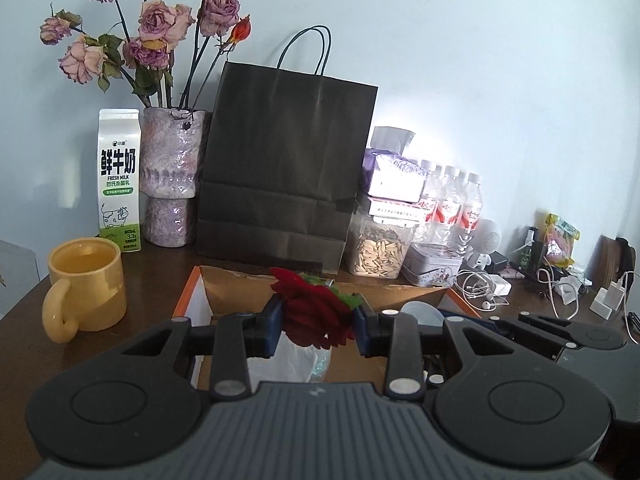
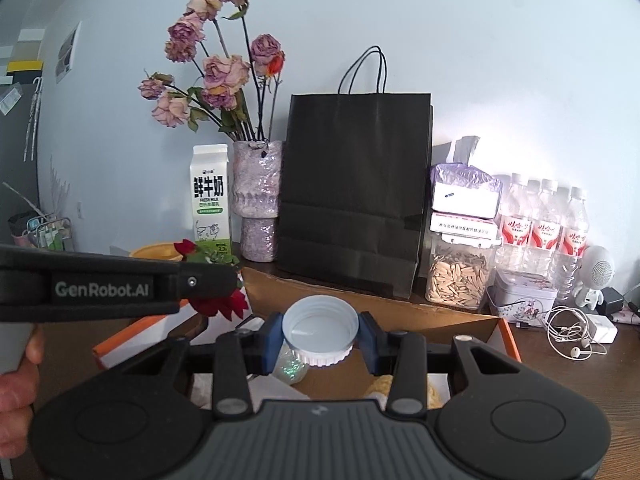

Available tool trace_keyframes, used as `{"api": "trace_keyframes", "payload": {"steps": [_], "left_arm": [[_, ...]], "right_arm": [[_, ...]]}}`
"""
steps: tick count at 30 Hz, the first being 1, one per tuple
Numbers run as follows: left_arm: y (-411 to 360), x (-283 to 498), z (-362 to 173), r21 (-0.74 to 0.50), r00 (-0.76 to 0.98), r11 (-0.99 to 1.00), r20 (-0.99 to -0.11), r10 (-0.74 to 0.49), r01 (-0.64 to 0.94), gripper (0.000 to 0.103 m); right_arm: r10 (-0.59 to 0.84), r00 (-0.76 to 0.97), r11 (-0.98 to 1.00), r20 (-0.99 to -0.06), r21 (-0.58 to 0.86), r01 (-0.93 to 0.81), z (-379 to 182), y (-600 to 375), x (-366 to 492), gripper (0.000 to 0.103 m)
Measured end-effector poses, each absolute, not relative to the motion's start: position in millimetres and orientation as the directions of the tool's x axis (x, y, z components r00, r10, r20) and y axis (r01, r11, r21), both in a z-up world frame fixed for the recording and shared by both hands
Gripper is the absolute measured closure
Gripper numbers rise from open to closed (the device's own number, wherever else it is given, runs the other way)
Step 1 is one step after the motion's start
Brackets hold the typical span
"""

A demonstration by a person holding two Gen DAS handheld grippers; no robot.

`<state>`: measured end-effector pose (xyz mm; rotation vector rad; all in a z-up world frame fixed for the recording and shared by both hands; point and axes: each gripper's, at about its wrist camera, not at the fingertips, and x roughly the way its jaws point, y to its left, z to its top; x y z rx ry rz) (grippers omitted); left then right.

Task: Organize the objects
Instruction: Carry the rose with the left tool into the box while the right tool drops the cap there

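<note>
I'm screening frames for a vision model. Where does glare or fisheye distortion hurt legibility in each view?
Left wrist view: a bright patch on the wall washes out the wrapped box and the water bottles; the frame's corners are dark and the table edges bow. Right wrist view: the same glare sits behind the water bottles, milder, so their red labels stay readable; the black paper bag stays featureless.

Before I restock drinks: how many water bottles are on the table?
4 show, in a row against the wall right of the black paper bag. More may hide behind them.
</note>
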<state>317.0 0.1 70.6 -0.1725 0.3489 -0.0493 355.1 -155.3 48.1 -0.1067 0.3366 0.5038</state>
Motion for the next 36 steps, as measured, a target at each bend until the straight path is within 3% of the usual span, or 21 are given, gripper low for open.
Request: {"api": "trace_keyframes", "payload": {"steps": [9,12,13,14,15,16,36], "left_arm": [[4,341,52,-0.153,0.916,0.988,-0.397,-0.065,0.004,0.067],[4,341,50,-0.149,0.912,0.989,-0.407,-0.062,0.000,0.063],[4,341,49,-0.148,0.911,0.989,-0.408,-0.052,-0.010,0.051],[5,340,49,-0.151,0.911,0.988,-0.410,-0.043,-0.021,0.029],[6,340,49,-0.154,0.912,0.988,-0.408,-0.032,-0.034,0.014],[7,339,49,-0.148,0.914,0.988,-0.406,-0.022,-0.042,0.000],[5,335,53,-0.136,0.911,0.990,-0.413,-0.013,-0.048,0.000]], "right_arm": [[0.439,0.807,0.880,-0.394,0.009,-0.475,29,-160,375,0.064],[0.432,0.806,0.884,-0.405,0.012,-0.467,26,-162,376,0.064],[0.427,0.804,0.886,-0.414,0.015,-0.463,25,-163,377,0.059],[0.421,0.802,0.889,-0.423,0.019,-0.457,24,-164,378,0.041],[0.417,0.801,0.891,-0.429,0.020,-0.453,23,-164,379,0.027],[0.410,0.803,0.894,-0.432,0.018,-0.447,22,-163,379,0.000],[0.384,0.816,0.902,-0.432,-0.012,-0.431,24,-167,370,0.000]]}}
